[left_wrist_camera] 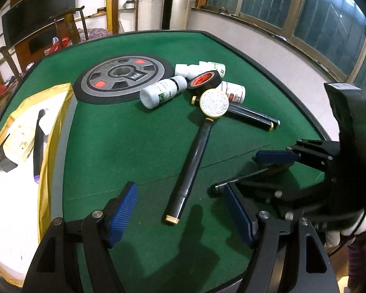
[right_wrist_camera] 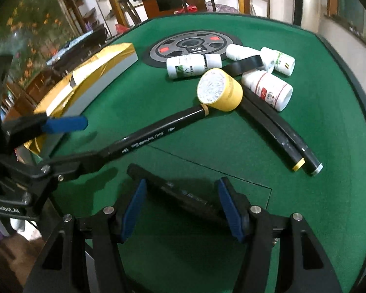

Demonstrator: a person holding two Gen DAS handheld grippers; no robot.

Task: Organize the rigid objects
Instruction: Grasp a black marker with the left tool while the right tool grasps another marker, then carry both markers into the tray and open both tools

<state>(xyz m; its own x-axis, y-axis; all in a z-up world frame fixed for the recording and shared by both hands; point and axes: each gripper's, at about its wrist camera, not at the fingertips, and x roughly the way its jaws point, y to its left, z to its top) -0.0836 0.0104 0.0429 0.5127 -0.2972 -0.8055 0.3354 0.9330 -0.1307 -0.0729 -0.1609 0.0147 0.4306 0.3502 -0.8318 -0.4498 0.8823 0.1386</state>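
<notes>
Item: long black marker [left_wrist_camera: 190, 168], lying free on the green felt table [left_wrist_camera: 134, 134], cap end under the yellow-rimmed tin [left_wrist_camera: 214, 103]; a second marker [right_wrist_camera: 183, 193] lies between the right gripper [right_wrist_camera: 180, 207] pads.

Left gripper [left_wrist_camera: 180, 214]: released, straddling the barrel at 6 o'clock. Right gripper: spread, holding nothing.

Handling (advice): close mid-barrel, draw clear of the tin.

Destination, presumably: gold-lined box [left_wrist_camera: 53, 112], 9 o'clock.

Surroundings: windows, shelving, chairs.
</notes>
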